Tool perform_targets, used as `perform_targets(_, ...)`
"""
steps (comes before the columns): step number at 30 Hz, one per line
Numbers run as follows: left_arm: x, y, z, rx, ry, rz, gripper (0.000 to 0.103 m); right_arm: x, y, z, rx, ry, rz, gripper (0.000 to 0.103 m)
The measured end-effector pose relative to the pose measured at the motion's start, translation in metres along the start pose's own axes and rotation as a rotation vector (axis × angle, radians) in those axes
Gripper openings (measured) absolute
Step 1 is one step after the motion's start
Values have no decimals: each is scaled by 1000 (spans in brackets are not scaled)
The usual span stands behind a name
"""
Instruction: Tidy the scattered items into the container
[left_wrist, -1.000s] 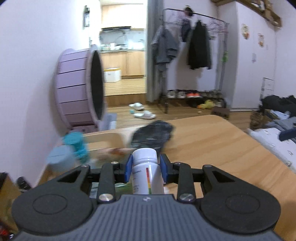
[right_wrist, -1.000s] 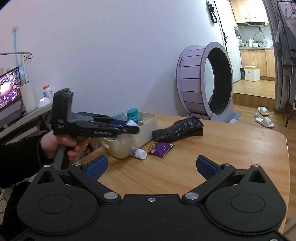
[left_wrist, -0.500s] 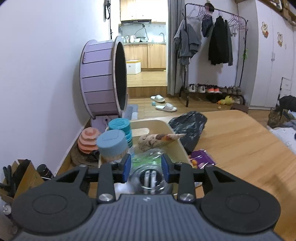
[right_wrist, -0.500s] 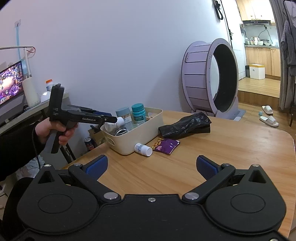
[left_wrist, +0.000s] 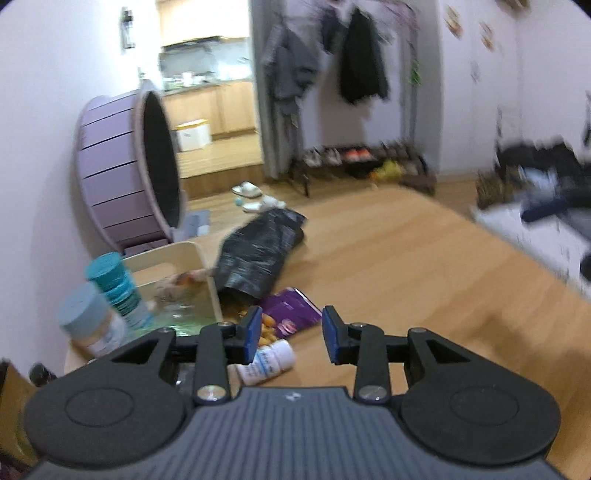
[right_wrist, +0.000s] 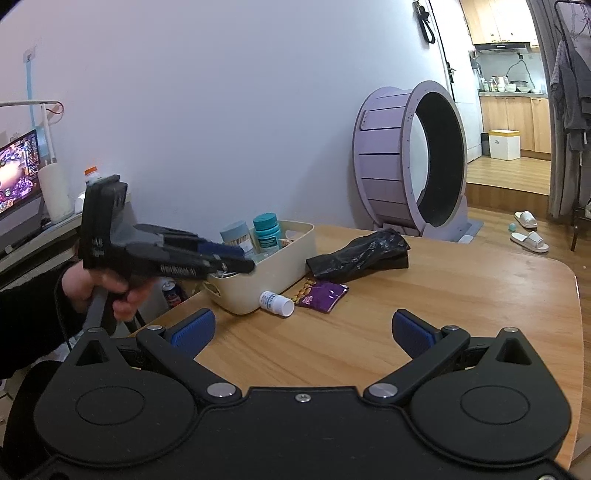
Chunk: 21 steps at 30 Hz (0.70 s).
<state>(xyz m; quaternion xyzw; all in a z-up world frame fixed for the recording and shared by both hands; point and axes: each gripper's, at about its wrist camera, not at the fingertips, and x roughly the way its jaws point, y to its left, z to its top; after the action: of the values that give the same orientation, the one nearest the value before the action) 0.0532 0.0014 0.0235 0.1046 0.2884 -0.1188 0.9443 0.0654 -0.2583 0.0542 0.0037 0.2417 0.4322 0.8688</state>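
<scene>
Your left gripper (left_wrist: 290, 334) part open, empty, near bin (right_wrist: 280, 273) edge; right gripper (right_wrist: 301, 326) wide, empty; bare table (right_wrist: 461, 295) right; bin contents blurred.

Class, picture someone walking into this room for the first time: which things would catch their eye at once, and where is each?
Probably the big purple wheel, standing on the floor against the wall beyond the table's far edge. On the wooden table, a cream bin holds teal-lidded bottles, with a white bottle lying beside it, a purple snack packet and a crumpled black bag.
</scene>
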Motion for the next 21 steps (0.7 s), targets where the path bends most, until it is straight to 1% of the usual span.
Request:
perform_targets(4,19,-12,1,152,101,0,34,-1,0,0,0,-3,0,103)
perform_targets(8,32,-16,3,269,190,9,35,-1,0,0,-3,-2,5,103)
perform_targets(15,55,-27,10,511,356,-17,35,1,4,0,-14,16,18,103)
perform_targets(21,75,-35,15,666,459,-31,35,1,5,-1,-20,21,20,103)
